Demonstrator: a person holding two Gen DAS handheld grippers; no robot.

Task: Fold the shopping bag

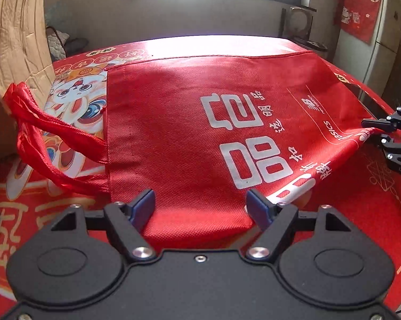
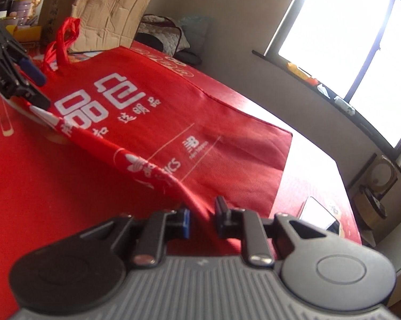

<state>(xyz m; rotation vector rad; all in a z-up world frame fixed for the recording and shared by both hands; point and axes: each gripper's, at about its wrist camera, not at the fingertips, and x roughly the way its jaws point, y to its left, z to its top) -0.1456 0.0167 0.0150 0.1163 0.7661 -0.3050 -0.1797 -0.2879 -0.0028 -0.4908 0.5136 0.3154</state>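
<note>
Nearest, left gripper (image 1: 200,208): jaws spread wide, straddling the near edge of the red shopping bag (image 1: 189,122); whether the fabric is held cannot be told. Right gripper (image 2: 201,221): jaws narrowed around a lifted bag edge, contact blurred. Bag lies on the red table (image 1: 360,200), handles (image 1: 40,133) trailing left. Beyond: phone (image 2: 320,214), partly cut off; cardboard box (image 1: 16,34); window (image 2: 341,45), overexposed.

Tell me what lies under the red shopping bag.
The red shopping bag lies on a red printed tablecloth; a cartoon figure shows beside its handles. Its near edge is lifted. Whatever is directly beneath the bag's middle is covered.
</note>
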